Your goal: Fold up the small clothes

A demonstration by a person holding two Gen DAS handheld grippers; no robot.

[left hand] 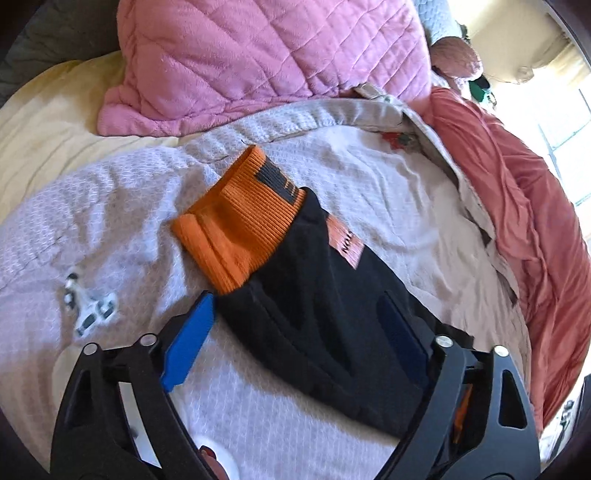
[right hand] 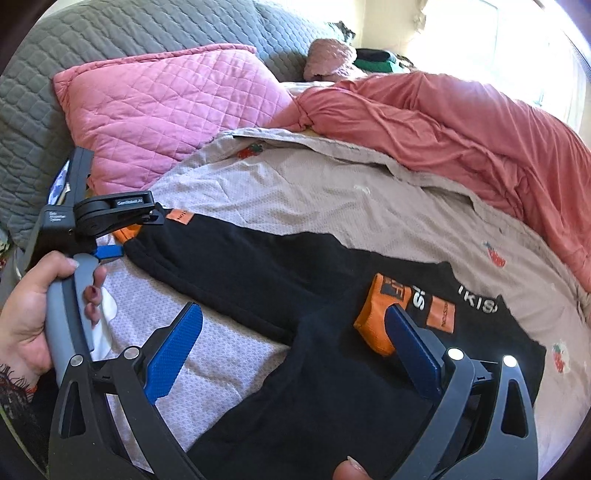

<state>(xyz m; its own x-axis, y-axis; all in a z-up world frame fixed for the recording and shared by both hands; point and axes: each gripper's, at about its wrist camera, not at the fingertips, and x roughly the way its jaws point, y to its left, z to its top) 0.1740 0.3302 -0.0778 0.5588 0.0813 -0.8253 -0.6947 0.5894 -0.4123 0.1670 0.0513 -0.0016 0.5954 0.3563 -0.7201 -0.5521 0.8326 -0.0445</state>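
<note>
A small black garment with orange ribbed cuffs lies spread on a pale blanket on the bed. In the left wrist view, one black leg or sleeve (left hand: 317,317) with its orange cuff (left hand: 236,221) lies between the blue fingers of my open left gripper (left hand: 295,332). In the right wrist view, the black garment (right hand: 258,273) stretches across the blanket; another orange cuff (right hand: 380,314) lies folded over the black cloth beside the right finger of my open right gripper (right hand: 295,339). The left gripper (right hand: 107,218) shows at the garment's far left end, held by a hand.
A pink quilted pillow (right hand: 166,107) and grey quilted headboard (right hand: 110,33) lie behind. A bunched coral blanket (right hand: 461,122) runs along the right. The pale blanket (right hand: 314,192) has strawberry prints. A small white toy plane (left hand: 88,306) lies left of the left gripper.
</note>
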